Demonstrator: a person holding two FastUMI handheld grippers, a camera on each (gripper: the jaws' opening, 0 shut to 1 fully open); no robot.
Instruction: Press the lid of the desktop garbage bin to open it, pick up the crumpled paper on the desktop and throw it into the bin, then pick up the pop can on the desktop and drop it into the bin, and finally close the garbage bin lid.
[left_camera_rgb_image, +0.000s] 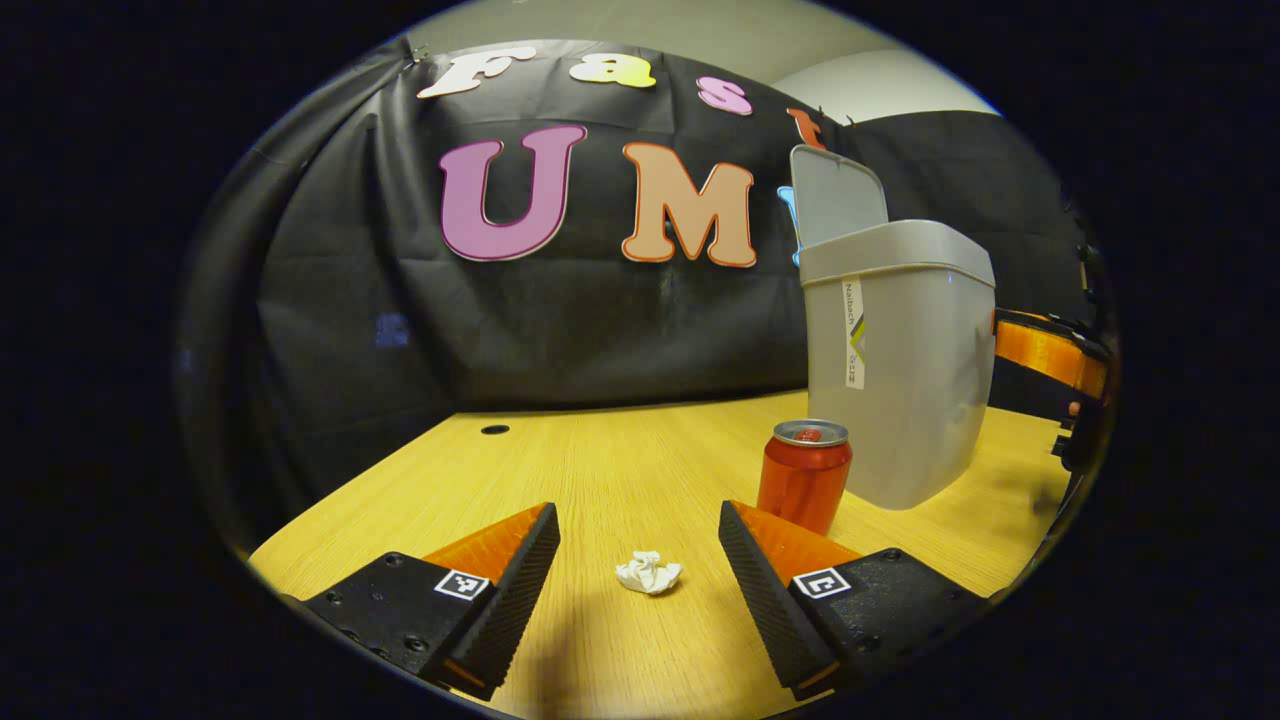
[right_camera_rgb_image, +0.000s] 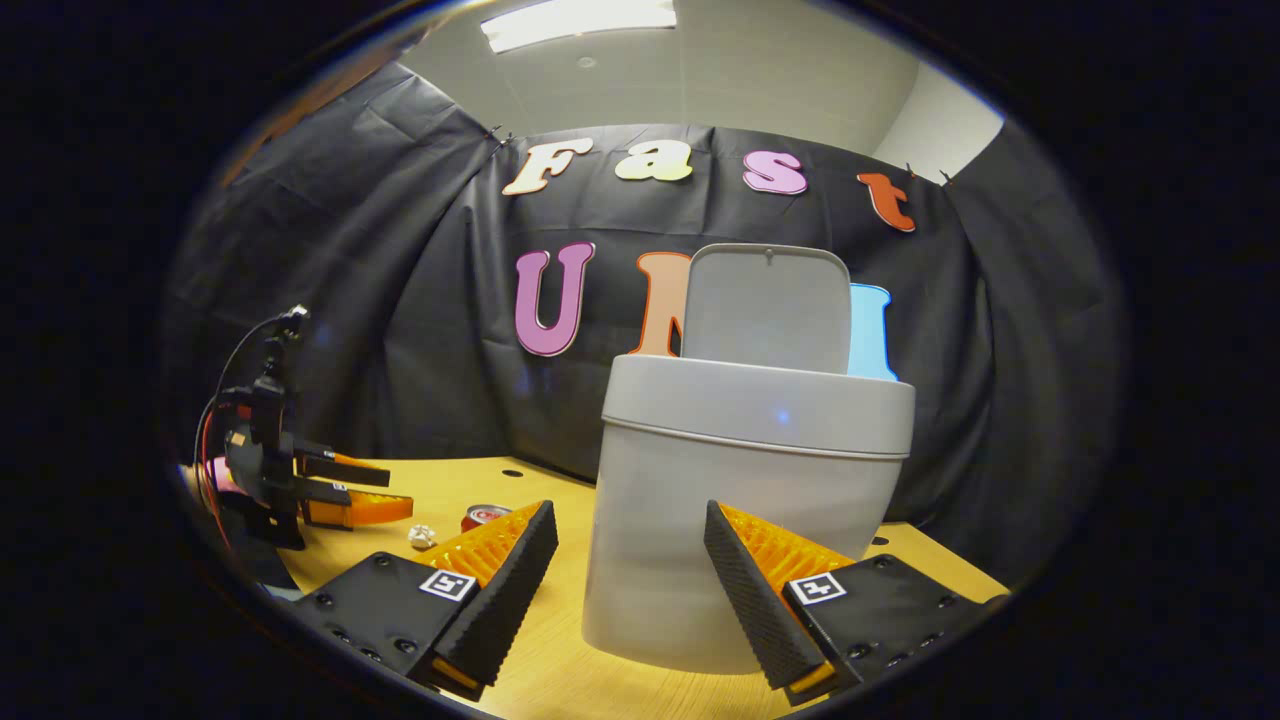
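Note:
The grey desktop bin (left_camera_rgb_image: 905, 370) stands on the wooden table with its lid (left_camera_rgb_image: 835, 195) swung up and open. A red pop can (left_camera_rgb_image: 805, 475) stands upright just in front of the bin's left side. A small crumpled white paper (left_camera_rgb_image: 649, 572) lies on the table between the fingers of my left gripper (left_camera_rgb_image: 640, 525), which is open and a little short of it. In the right gripper view the bin (right_camera_rgb_image: 745, 500) is close ahead with its lid (right_camera_rgb_image: 768, 310) raised; my right gripper (right_camera_rgb_image: 630, 530) is open in front of it. The paper (right_camera_rgb_image: 421, 536) and can (right_camera_rgb_image: 487, 517) lie far left there.
The wooden table (left_camera_rgb_image: 600, 450) has a cable hole (left_camera_rgb_image: 494, 429) near its back edge by the black cloth wall. In the right gripper view the left gripper (right_camera_rgb_image: 340, 490) with its cables sits at the far left over the table.

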